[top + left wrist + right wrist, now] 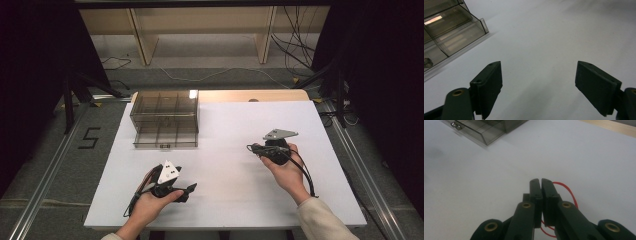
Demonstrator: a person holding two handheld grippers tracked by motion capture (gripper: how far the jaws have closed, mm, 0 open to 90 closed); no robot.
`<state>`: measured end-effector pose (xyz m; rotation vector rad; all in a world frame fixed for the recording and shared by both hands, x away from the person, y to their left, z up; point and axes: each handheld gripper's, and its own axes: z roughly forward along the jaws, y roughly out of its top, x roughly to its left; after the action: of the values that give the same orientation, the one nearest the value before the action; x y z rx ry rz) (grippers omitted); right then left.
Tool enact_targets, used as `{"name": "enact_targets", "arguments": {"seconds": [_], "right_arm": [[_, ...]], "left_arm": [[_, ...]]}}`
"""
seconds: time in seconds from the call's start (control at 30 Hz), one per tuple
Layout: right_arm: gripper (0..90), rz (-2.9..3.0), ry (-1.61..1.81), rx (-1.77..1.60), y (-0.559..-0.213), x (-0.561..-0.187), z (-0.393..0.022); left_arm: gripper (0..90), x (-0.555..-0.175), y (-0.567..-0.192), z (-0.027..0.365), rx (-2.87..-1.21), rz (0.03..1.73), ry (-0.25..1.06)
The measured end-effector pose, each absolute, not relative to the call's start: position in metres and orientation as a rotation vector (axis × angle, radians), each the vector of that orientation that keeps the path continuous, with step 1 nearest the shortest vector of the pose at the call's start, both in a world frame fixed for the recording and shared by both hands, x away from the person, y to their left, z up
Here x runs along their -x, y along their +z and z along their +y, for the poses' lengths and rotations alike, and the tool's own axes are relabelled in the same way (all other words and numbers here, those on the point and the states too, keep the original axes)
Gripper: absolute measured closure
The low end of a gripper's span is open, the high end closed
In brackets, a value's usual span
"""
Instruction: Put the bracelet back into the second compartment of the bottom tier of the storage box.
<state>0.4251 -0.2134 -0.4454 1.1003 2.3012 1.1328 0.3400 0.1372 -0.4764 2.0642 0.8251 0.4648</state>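
Note:
My right gripper (251, 147) hovers over the right half of the white table (230, 205), pointing left. In the right gripper view its jaws (541, 181) are pressed together on a thin red rubber band (569, 192), which loops out beside and beneath them. My left gripper (185, 181) is held near the front left of the table. The left gripper view shows it (539, 75) open, jaws wide apart, with bare table between them. A smoky clear drawer box (165, 111) stands at the back left, its lowest drawer (166, 139) pulled out.
The drawer box (451, 32) lies up and left of the left jaws, and its open drawer (477, 131) with a small metal knob is far ahead of the right jaws. Past the table are a wooden shelf frame (200, 30) and floor cables (295, 55).

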Motion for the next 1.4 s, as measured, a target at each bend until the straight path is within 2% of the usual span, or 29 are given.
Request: {"name": "enact_targets", "arguments": {"seconds": [1.4], "right_arm": [[88.2,2.338,1.200,-0.975,-0.432,-0.434,-0.157]], "left_arm": [[21.8,-0.341,-0.477,0.136,-2.072,0.816,0.466]]}}
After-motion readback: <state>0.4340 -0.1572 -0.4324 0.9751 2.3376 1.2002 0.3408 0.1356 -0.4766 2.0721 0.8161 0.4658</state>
